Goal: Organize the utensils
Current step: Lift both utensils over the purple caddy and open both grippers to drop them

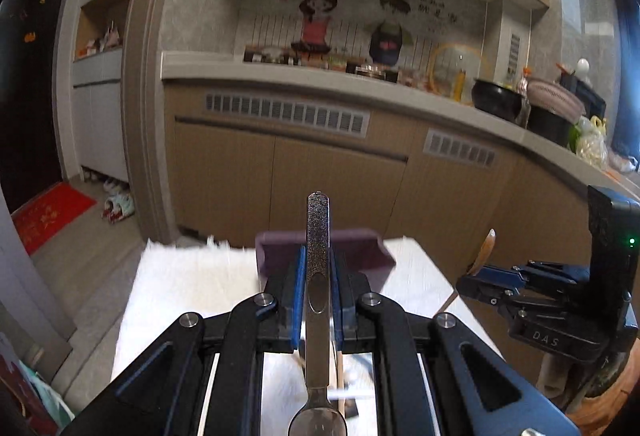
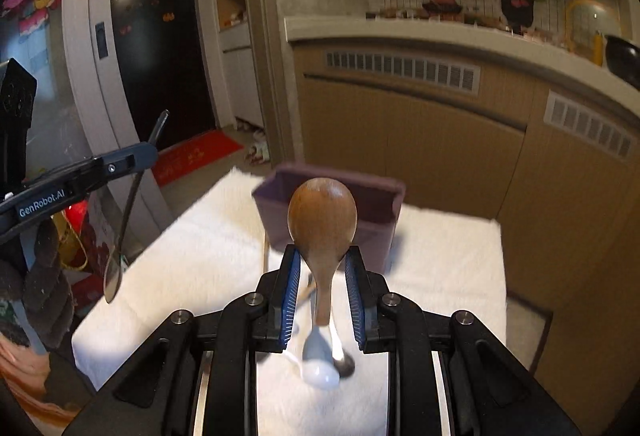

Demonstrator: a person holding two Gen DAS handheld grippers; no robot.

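My left gripper [image 1: 318, 256] is shut on the handle of a metal spoon [image 1: 318, 228]; the handle points forward and the bowl hangs near the camera. Ahead of it an open purple box [image 1: 360, 252] stands on a white towel [image 1: 192, 284]. My right gripper [image 2: 322, 256] is shut on a wooden spoon [image 2: 322, 212], whose bowl points forward over the purple box [image 2: 376, 196]. Both grippers are raised above the towel, side by side. In the right wrist view the left gripper [image 2: 148, 152] shows at the left, with the metal spoon [image 2: 124, 220] hanging from it.
A white ceramic spoon [image 2: 320, 368] and a dark spoon [image 2: 346, 364] lie on the towel [image 2: 200, 236] below the right gripper. A thin wooden handle [image 2: 264, 252] lies beside the box. Kitchen cabinets [image 1: 320, 176] and a cluttered counter [image 1: 400, 84] stand beyond. A gloved hand [image 2: 44, 276] is at the left.
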